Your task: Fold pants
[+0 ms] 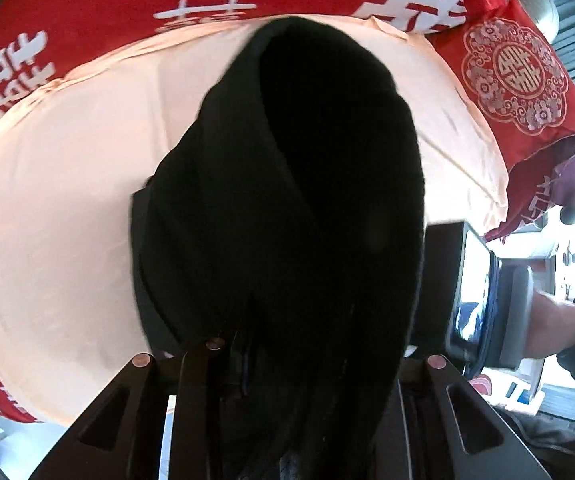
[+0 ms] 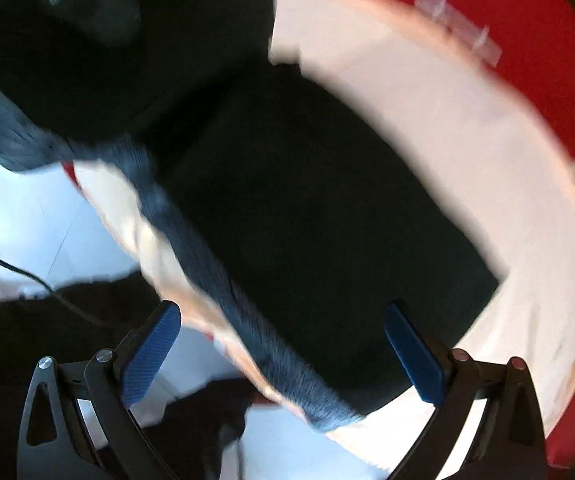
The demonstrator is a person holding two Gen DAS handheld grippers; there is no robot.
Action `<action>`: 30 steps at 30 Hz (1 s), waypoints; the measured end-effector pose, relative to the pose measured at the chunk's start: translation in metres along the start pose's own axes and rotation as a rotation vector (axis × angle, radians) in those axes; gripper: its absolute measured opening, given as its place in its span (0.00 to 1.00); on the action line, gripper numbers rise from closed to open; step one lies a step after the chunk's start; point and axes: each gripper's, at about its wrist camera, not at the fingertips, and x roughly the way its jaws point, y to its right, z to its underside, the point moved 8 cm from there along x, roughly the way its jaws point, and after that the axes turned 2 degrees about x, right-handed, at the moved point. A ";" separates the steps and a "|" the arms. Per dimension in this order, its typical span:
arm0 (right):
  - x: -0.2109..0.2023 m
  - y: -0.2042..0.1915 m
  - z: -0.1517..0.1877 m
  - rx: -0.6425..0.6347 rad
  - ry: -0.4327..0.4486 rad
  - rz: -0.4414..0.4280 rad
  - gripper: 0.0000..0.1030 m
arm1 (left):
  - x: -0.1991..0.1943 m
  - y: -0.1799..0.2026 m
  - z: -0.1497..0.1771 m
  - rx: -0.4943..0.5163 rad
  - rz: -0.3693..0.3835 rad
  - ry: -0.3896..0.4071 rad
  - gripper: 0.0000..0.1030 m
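Black pants (image 1: 299,184) hang from my left gripper (image 1: 287,384) over a peach sheet (image 1: 67,208). The cloth fills the space between the jaws and hides the fingertips; the gripper is shut on the pants. In the right wrist view the pants (image 2: 311,232) lie on the peach sheet (image 2: 499,168), with a grey ribbed waistband (image 2: 247,320) along their near edge. My right gripper (image 2: 287,356) is open and empty just above the waistband, its blue pads (image 2: 151,352) wide apart. This view is motion-blurred.
A red quilt with white characters (image 1: 87,4) and a red patterned pillow (image 1: 515,76) lie beyond the sheet. The right-hand device and the person's hand (image 1: 547,320) show at right. A black cable (image 2: 15,268) runs over the white floor at left.
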 end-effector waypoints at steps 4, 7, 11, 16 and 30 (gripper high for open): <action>0.013 -0.002 0.019 -0.035 -0.003 -0.072 0.99 | -0.001 0.014 -0.006 0.010 0.000 -0.005 0.26; 0.000 0.005 0.023 0.001 0.035 -0.095 0.99 | -0.007 0.031 -0.011 0.023 0.013 0.010 0.26; -0.041 0.018 0.037 0.059 0.155 -0.080 0.99 | 0.003 0.075 -0.022 0.087 0.029 0.004 0.26; -0.067 0.041 0.074 0.188 0.194 -0.041 0.99 | 0.050 0.125 -0.032 0.148 0.029 -0.066 0.26; -0.061 0.072 0.131 0.388 0.165 -0.019 0.99 | 0.124 0.125 -0.049 0.077 -0.015 -0.194 0.31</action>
